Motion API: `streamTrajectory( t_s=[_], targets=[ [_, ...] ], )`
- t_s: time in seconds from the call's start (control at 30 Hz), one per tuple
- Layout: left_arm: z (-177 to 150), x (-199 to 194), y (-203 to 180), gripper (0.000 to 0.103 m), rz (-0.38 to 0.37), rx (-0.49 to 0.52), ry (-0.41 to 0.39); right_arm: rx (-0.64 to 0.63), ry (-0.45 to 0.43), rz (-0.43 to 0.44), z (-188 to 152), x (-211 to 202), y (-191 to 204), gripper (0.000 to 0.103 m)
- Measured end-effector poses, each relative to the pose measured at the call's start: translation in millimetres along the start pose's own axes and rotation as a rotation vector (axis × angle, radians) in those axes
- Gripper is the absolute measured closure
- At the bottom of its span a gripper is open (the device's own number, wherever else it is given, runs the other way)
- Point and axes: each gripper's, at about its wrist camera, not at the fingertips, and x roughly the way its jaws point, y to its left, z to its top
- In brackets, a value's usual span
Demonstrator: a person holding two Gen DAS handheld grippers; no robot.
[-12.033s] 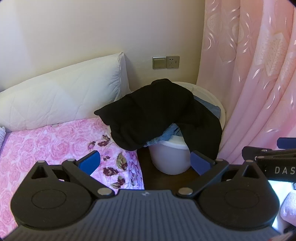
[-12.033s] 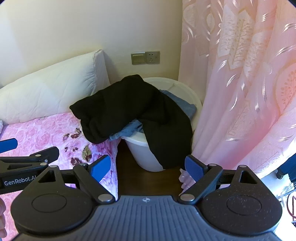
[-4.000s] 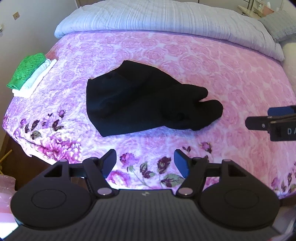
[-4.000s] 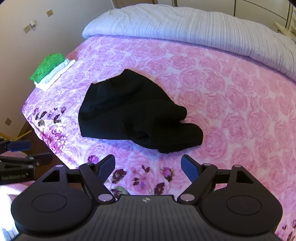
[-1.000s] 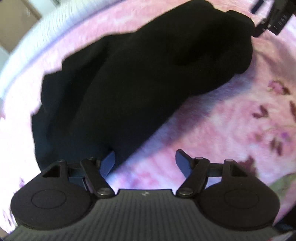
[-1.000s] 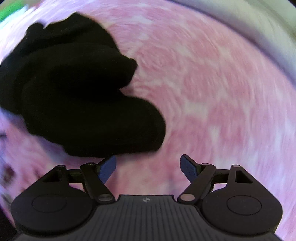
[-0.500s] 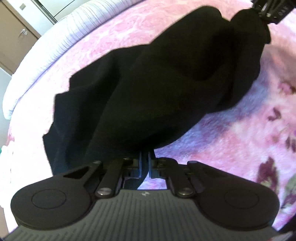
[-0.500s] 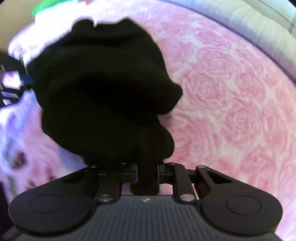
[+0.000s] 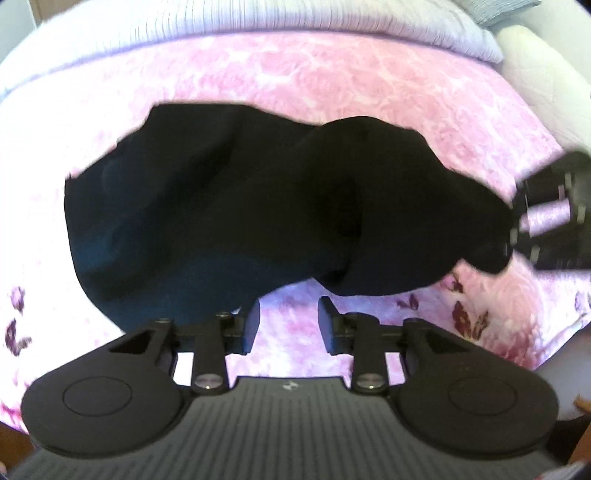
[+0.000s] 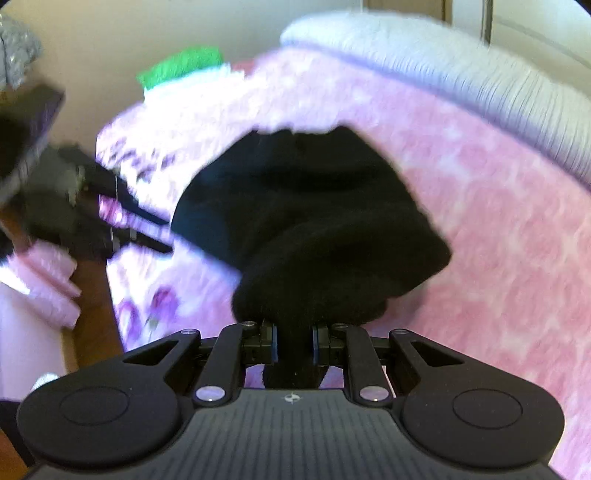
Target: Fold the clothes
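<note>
Left wrist view takes in the widest thing first: a bed under a pink rose-print bedspread (image 9: pixel 369 85), quilted and matte, with a ribbed white blanket (image 9: pixel 258 18) rolled along its far side. Across the spread lies the black garment (image 9: pixel 229 206), a thick, soft, limp knit that slumps in rounded folds; one end is lifted off the bed toward the right. It looks light but bulky, and I judge it will sag and bunch wherever it is unsupported, so the best holds are a hem or shoulder edge, pinched through few layers and kept well apart. In the right wrist view a small folded stack, green on white (image 10: pixel 181 66), sits at the far corner of the bed. The right gripper (image 10: pixel 294 345) is clamped on a thick bunched wad of the garment, cloth filling the space between its blue pads. The left gripper (image 9: pixel 288 325) has just been opening; its jaws stand parted with only bedspread showing between them, the cloth's edge just beside its left finger.
</note>
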Motion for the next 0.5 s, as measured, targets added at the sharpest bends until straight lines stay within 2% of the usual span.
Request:
streamTrajectory(
  t_s=[0.1, 0.13, 0.2, 0.3, 0.37, 0.43, 0.5],
  targets=[
    [11.9, 11.2, -7.9, 0.063, -0.038, -0.015, 0.063, 0.050, 0.139, -0.067, -26.8, 19.4, 3.0, 0.080],
    [17.4, 15.6, -16.8, 0.060, -0.052, 0.001, 0.078, 0.119, 0.157, -0.089, -37.0, 19.1, -3.0, 0.071],
    [28.5, 24.7, -34.7, 0.058, -0.078, 0.032, 0.106, 0.259, 0.191, -0.135, -57.4, 18.6, -15.0, 0.067],
    [44.8, 39.9, -65.7, 0.054, -0.115, 0.060, 0.132, 0.474, 0.157, -0.192, -85.9, 0.8, -38.9, 0.059],
    [52.5, 50.1, -89.6, 0.040, -0.155, 0.074, 0.135, 0.618, 0.123, -0.228, -104.6, -13.1, -55.5, 0.048],
    [56.3, 57.1, -114.0, 0.038, -0.168, 0.105, 0.137, 0.758, 0.088, -0.268, -124.2, -26.7, -71.4, 0.044],
    [60.1, 67.2, -138.9, 0.035, -0.168, 0.157, 0.148, 0.874, 0.057, -0.293, -145.1, -37.3, -83.4, 0.043]
  ],
)
